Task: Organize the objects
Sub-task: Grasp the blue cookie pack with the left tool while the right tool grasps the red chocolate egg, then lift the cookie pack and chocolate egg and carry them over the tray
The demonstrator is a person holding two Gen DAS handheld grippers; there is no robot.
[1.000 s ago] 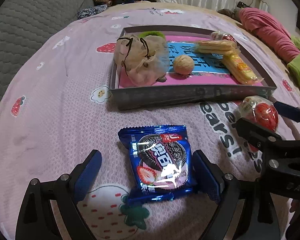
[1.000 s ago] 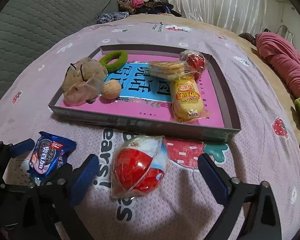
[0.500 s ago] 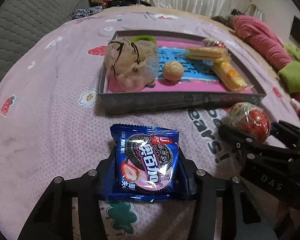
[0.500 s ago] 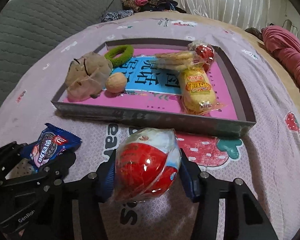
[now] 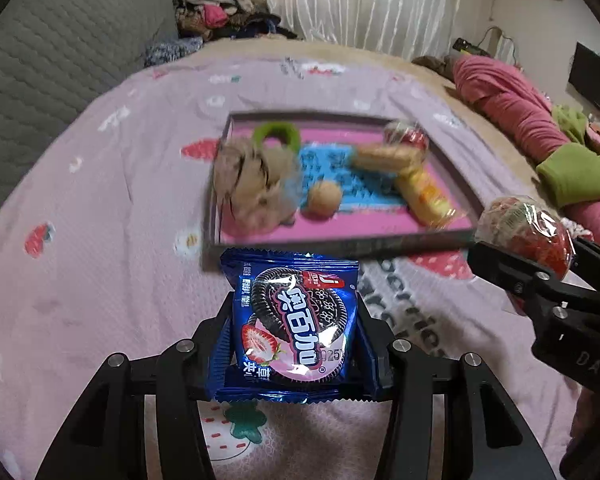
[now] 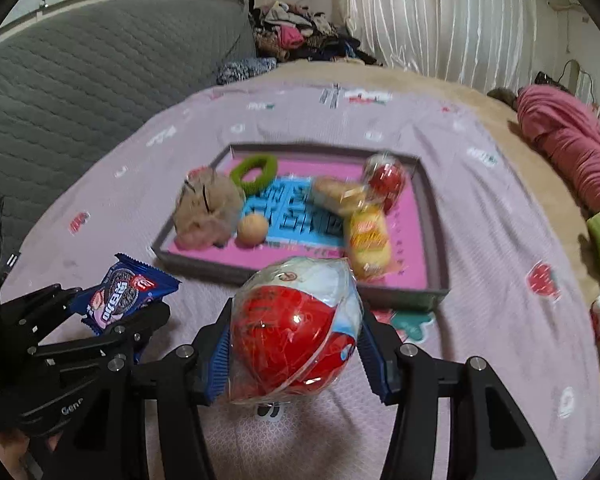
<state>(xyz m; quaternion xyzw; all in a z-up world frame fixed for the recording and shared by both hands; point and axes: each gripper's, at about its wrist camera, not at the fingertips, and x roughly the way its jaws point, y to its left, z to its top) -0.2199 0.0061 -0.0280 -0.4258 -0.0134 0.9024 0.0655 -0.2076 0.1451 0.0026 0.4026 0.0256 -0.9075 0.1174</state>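
A blue cookie packet [image 5: 296,320] is pinched between the blue pads of my left gripper [image 5: 296,340], lifted off the pink bedspread. My right gripper [image 6: 296,340] is shut on a wrapped red-and-white egg [image 6: 296,320], also raised above the bed. Each view catches the other tool: the egg [image 5: 528,232] at the right edge, the packet [image 6: 120,300] at the lower left. Beyond both lies the grey tray [image 5: 420,240] [image 6: 300,280] with a pink floor, holding a beige drawstring pouch [image 6: 208,212], a green ring [image 6: 256,172], a walnut [image 6: 252,228], biscuit packs [image 6: 368,236] and another red egg [image 6: 386,180].
A grey quilted headboard [image 6: 80,100] rises on the left. Piled clothes [image 6: 296,36] sit behind the bed by a white curtain [image 6: 440,20]. A pink bundle [image 6: 568,140] and green fabric [image 5: 576,176] lie at the right edge of the bed.
Both grippers closed from wide open onto their items, the left on the cookie packet, the right on the egg. Since then both have risen off the bedspread with them.
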